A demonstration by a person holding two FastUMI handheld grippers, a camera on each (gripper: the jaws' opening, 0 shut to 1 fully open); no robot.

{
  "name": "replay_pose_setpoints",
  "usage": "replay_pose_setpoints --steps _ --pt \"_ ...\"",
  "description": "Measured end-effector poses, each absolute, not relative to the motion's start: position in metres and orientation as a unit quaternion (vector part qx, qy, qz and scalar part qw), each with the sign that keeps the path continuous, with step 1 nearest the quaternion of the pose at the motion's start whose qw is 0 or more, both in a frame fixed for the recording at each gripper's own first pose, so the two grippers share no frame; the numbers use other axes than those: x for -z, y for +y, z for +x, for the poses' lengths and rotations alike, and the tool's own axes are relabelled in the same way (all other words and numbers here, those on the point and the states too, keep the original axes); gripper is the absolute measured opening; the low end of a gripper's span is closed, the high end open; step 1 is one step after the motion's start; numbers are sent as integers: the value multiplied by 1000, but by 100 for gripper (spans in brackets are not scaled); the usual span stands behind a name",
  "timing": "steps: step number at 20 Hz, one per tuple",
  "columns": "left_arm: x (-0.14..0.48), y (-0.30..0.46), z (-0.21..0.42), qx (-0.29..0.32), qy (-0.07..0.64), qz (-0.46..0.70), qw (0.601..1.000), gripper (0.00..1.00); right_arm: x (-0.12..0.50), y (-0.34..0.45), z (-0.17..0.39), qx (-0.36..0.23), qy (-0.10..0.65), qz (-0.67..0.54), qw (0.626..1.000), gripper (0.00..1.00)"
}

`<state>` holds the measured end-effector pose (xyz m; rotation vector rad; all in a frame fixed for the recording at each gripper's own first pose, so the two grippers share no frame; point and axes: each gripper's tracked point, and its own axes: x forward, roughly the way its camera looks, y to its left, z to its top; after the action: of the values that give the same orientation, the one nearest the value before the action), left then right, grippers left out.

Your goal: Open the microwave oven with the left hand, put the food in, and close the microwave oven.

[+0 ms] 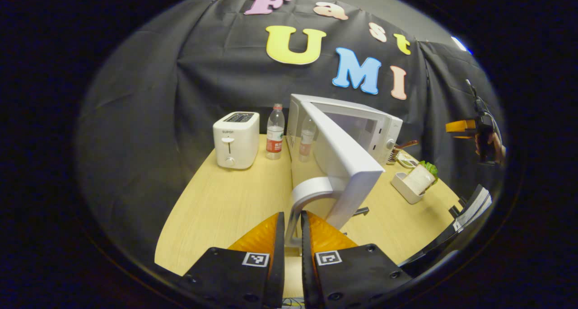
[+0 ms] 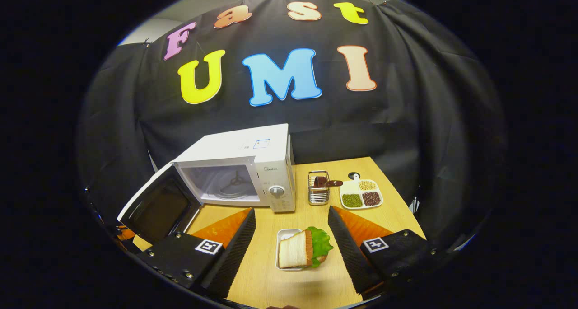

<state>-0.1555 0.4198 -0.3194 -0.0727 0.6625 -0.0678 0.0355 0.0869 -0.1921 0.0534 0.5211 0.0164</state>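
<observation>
The white microwave (image 1: 361, 124) stands at the back of the wooden table, and its door (image 1: 343, 164) is swung wide open toward me. My left gripper (image 1: 292, 219) is shut on the door's curved white handle (image 1: 311, 189). In the right gripper view the microwave (image 2: 253, 164) shows its bare cavity (image 2: 221, 182) and the open door (image 2: 158, 205) at the left. A sandwich with lettuce (image 2: 302, 248) lies in a small white dish on the table. My right gripper (image 2: 291, 212) hangs open above it, one finger on either side and apart from it.
A white toaster (image 1: 235, 139) and a water bottle (image 1: 274, 132) stand left of the microwave. Right of it are a wire utensil holder (image 2: 318, 194) and a divided plate of beans (image 2: 361, 194). A hand (image 1: 494, 147) holds the other gripper at the far right.
</observation>
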Motion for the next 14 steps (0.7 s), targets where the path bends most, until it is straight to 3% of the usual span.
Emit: replay_pose_setpoints --steps 3,4,6,7,11,14 --pt "274 407 -167 5 291 -31 956 15 224 68 34 3 292 26 956 97" --pt "250 396 -164 0 269 -36 962 20 235 62 33 7 304 31 952 97" --pt "205 367 -148 -9 222 -41 974 20 254 52 32 13 323 49 945 97" --pt "184 350 -138 -10 198 -33 980 29 262 49 31 13 333 62 941 97" --pt "89 269 -78 19 92 -18 995 96 296 39 26 3 371 110 922 98" --pt "47 208 -42 39 56 -33 997 97 314 43 21 -18 395 152 906 97"
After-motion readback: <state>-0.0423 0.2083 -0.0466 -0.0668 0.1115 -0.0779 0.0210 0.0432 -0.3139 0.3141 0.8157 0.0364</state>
